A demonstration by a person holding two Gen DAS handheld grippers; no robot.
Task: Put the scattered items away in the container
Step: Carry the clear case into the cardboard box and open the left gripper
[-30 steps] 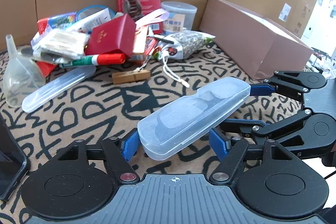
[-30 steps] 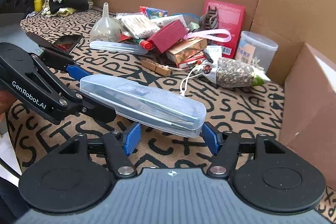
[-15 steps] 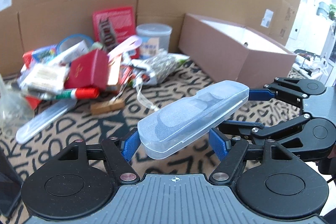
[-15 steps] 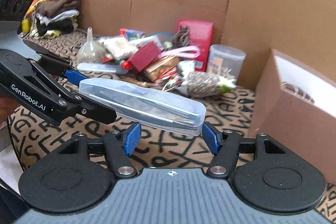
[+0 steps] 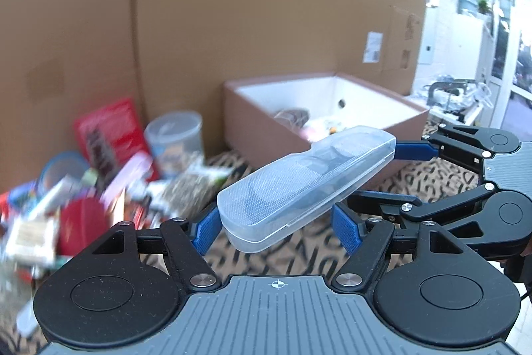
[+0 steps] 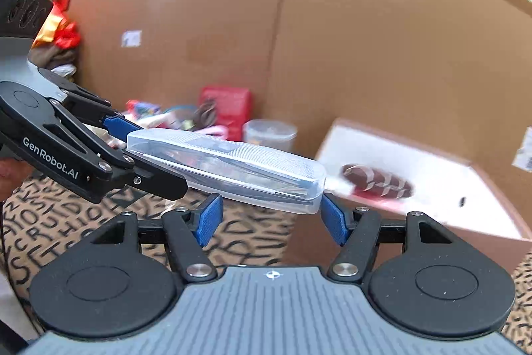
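A long translucent plastic case (image 5: pixel 306 185) hangs in the air, held at both ends. My left gripper (image 5: pixel 277 230) is shut on its near end. My right gripper (image 6: pixel 271 220) is shut on its other end (image 6: pixel 229 168). Each gripper shows in the other's view: the right one (image 5: pixel 465 175) and the left one (image 6: pixel 83 148). The brown cardboard box (image 5: pixel 266 135) with a white inside stands just behind the case and holds a few items. It also shows in the right wrist view (image 6: pixel 415 155), with a dark striped item (image 6: pixel 375 180) inside.
A blurred pile of scattered items (image 5: pixel 99 182) lies on the patterned cloth at the left, with a red packet (image 5: pixel 109 135) and a clear round tub (image 5: pixel 176 135). Tall cardboard walls (image 5: pixel 232 22) stand behind. The tub also shows in the right wrist view (image 6: pixel 269 135).
Both grippers have lifted the case and swung it to the right, toward the cardboard box. The box's white inside has come into view. The pile has dropped away to the left.
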